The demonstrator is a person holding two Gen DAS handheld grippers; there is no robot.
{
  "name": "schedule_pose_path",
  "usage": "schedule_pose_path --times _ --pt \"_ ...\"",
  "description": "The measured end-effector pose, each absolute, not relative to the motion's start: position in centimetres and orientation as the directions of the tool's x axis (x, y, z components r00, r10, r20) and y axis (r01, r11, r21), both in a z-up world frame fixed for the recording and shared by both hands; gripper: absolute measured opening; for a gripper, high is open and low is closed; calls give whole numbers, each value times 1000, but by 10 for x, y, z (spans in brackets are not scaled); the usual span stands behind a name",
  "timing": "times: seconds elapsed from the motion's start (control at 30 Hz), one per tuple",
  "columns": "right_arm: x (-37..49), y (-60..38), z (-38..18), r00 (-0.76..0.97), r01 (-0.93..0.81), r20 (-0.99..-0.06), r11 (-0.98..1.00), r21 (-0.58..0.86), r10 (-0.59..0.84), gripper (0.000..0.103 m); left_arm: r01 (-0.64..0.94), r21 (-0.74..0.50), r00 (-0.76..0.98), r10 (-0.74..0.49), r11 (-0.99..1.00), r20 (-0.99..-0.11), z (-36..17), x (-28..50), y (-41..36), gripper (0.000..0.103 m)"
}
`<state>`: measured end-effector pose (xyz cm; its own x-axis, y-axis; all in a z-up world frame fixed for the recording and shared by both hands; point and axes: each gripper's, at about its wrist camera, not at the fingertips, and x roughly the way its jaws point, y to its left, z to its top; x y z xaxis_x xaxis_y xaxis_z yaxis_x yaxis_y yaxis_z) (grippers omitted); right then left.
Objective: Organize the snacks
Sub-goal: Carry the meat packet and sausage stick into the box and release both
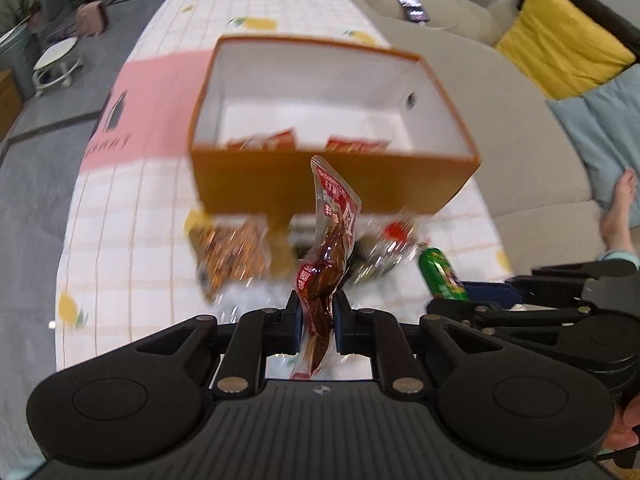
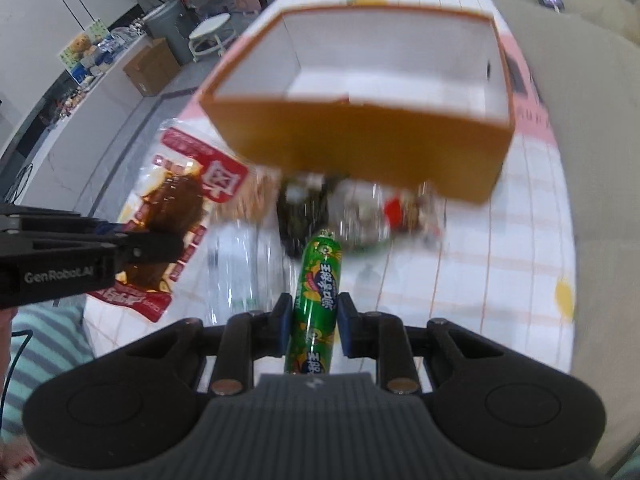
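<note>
Your worktop (image 1: 120,240), under a white checked cloth with lemon prints, carries an open orange cardboard box (image 1: 332,184) with a white interior; two red snack packets (image 1: 264,142) lie inside against its near wall. Loose snacks (image 1: 228,256) sit blurred on the cloth just in front of the box. Your left gripper (image 1: 316,314) has its jaws closed on a red-and-clear pouch of brown meat (image 1: 326,248), which stands up in front of the box's near wall. Your right gripper (image 2: 314,320) has its jaws clamped on a green sausage stick (image 2: 318,292), pointing toward the box.
</note>
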<state>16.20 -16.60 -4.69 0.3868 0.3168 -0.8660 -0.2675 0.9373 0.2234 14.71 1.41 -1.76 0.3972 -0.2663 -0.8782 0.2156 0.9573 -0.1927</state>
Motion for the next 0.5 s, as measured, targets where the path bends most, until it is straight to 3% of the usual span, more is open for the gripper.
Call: schedule_pose_path --times 0.27,0.5 --pt "229 -171 7 449 -293 -844 941 171 294 20 258 -183 428 -283 949 -858 21 218 -5 15" --pt "298 -173 12 455 -269 -864 958 95 213 20 212 -226 422 -298 951 -856 20 280 -18 16"
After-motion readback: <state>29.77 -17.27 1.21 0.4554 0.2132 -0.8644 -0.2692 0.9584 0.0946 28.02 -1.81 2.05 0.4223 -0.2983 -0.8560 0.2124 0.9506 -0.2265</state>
